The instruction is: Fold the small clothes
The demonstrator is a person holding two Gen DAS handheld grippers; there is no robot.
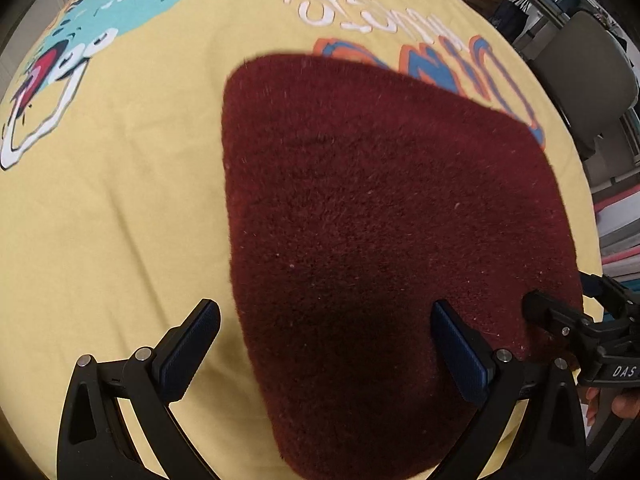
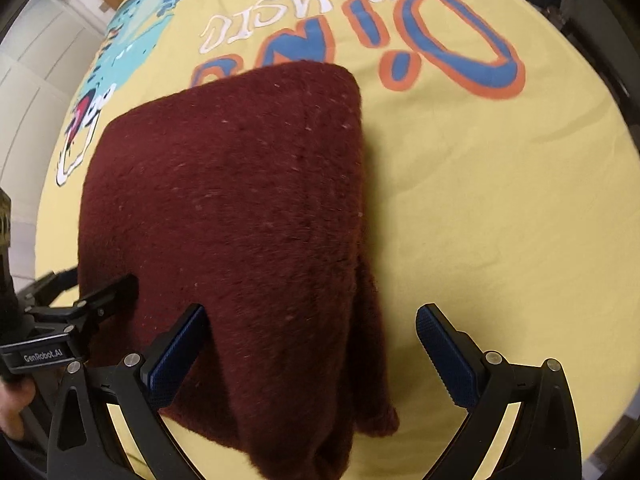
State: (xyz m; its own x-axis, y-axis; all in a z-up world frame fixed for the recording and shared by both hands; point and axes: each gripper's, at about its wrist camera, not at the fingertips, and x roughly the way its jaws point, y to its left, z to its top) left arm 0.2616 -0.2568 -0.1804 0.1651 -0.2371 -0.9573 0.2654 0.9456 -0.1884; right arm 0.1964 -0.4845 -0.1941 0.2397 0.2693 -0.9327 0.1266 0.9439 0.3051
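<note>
Looks mostly done: left gripper (image 1: 326, 354) hangs wide open, holding nothing. The maroon fleece (image 1: 380, 220) lies folded on the yellow dino sheet (image 1: 120, 200). Right gripper (image 2: 310, 354) gapes open too, maybe one last tidy-up fold left.

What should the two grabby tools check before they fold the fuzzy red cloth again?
1. Left tool open and holding nothing: ok, its two blue pads stand wide apart.
2. Right tool open and holding nothing: ok, pads also wide apart above the cloth.
3. Dark red cloth lying on the yellow sheet, not hanging off: ok in what shows; its nearest edge is cut off by the view.
4. Cloth smooth: not ok, a loose flap sticks out along the right side.
5. Tools out of each other's way: cannot tell, they sit close together near the cloth's near end.
6. Layers underneath lined up: cannot tell, they are hidden.
</note>
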